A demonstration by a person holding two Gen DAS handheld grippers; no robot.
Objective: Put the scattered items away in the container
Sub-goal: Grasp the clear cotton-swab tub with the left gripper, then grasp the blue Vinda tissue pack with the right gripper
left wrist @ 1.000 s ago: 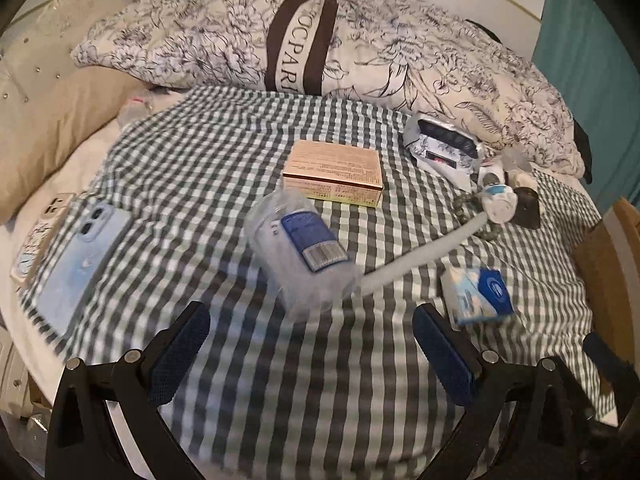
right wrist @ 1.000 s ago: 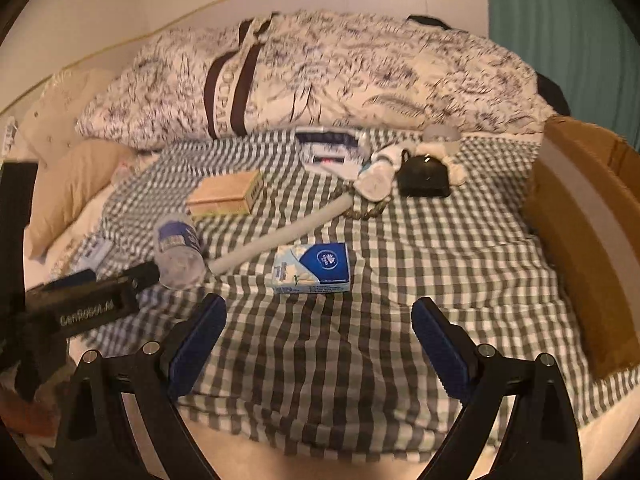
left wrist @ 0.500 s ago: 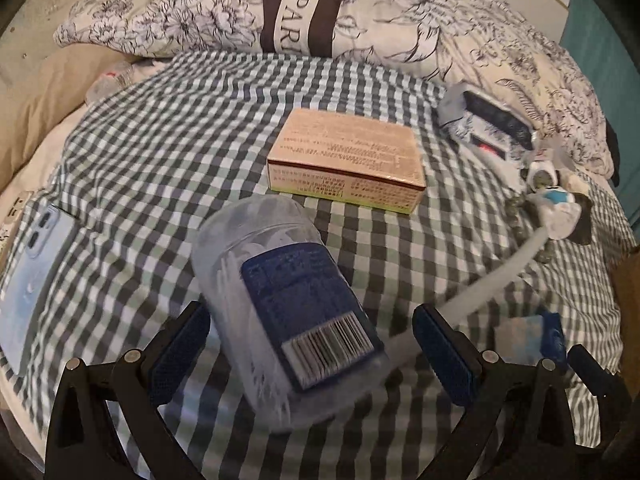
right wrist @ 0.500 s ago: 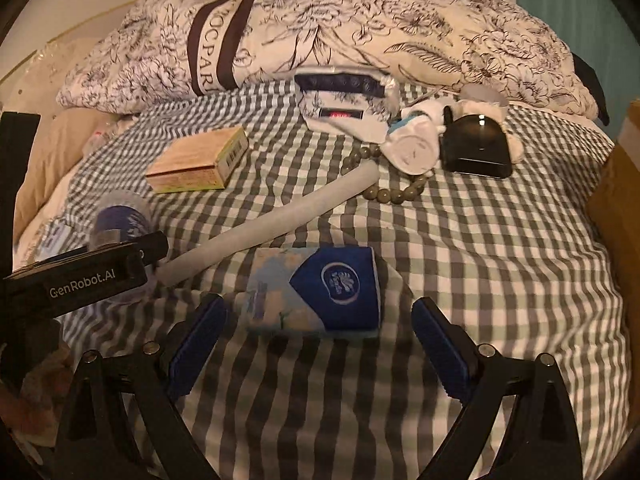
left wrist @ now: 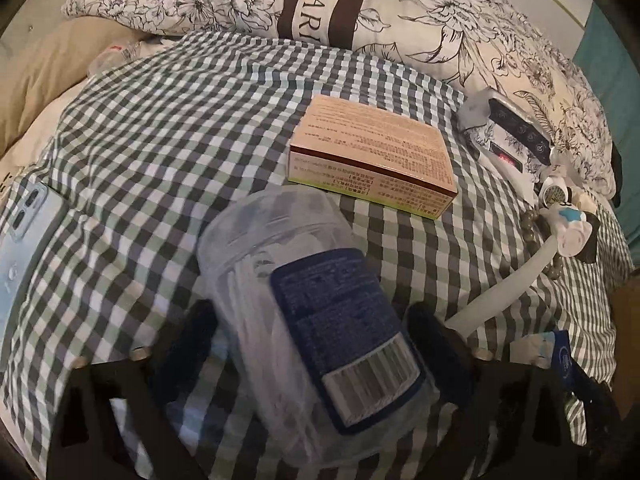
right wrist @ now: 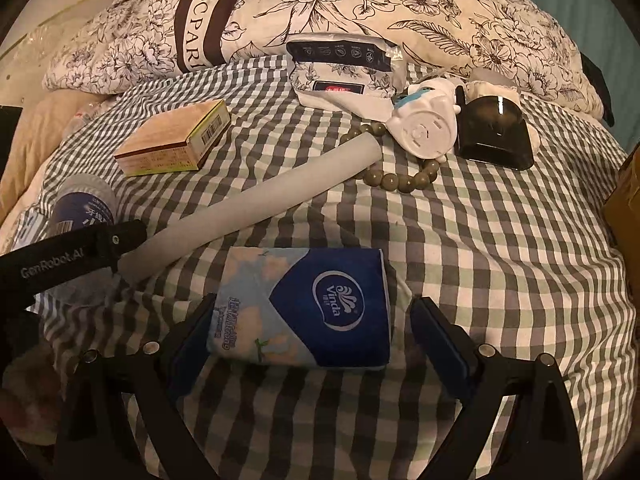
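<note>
A clear plastic jar [left wrist: 304,280] with a blue barcode label lies on the checked sheet. My left gripper [left wrist: 312,344] straddles it, and its jaws are closing with the pads against the jar's two sides. A blue Vinda tissue pack [right wrist: 320,304] lies between the fingers of my right gripper [right wrist: 312,332]. That gripper is open, with a gap at the right pad. The right wrist view also shows the jar [right wrist: 80,204] at the far left, behind the left gripper's black body. A brown cardboard box [right wrist: 624,208] stands at the right edge.
On the checked sheet [right wrist: 480,264] lie a tan carton [right wrist: 172,140], a grey tube [right wrist: 256,204], a bead bracelet [right wrist: 404,180], a white toy [right wrist: 424,132], a dark case [right wrist: 496,136] and a packet [right wrist: 340,68]. A phone [left wrist: 24,248] lies at the left, and a floral duvet [left wrist: 440,20] lies behind.
Both grippers came down and forward over the bed. The jar now fills the left gripper's gap and its fingers have narrowed. The tissue pack now sits between the right fingers.
</note>
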